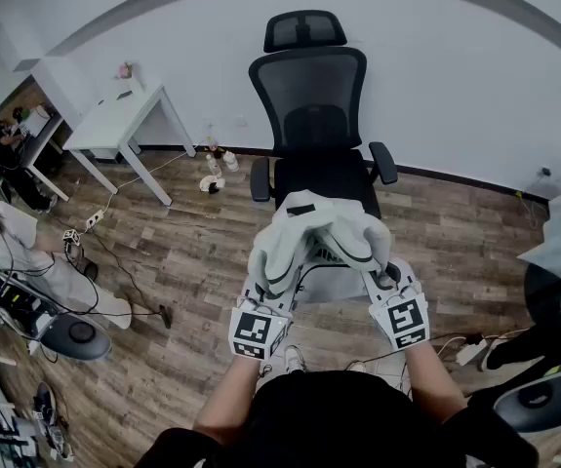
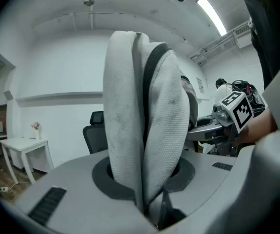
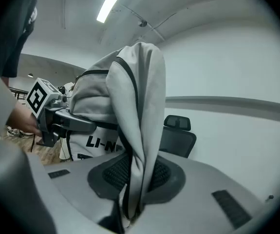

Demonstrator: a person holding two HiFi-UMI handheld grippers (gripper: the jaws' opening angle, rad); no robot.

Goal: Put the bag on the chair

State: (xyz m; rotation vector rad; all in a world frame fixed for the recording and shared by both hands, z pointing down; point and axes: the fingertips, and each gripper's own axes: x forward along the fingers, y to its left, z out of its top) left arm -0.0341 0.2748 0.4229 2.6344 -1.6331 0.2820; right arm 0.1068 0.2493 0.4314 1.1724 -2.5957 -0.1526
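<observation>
A light grey bag (image 1: 319,237) with black trim hangs in the air just in front of the black office chair (image 1: 311,115), over the front of its seat (image 1: 324,175). My left gripper (image 1: 270,295) is shut on the bag's left shoulder strap (image 2: 140,130). My right gripper (image 1: 385,283) is shut on the right strap (image 3: 137,130). In both gripper views the padded fabric (image 2: 144,179) stands pinched between the jaws. The chair's mesh back (image 3: 178,138) shows behind the bag.
A white table (image 1: 114,120) stands at the back left, with cables and small bottles (image 1: 217,164) on the wooden floor beside it. A seated person (image 1: 36,271) and a round base (image 1: 70,337) are at the left. Another chair base (image 1: 543,398) lies at the right.
</observation>
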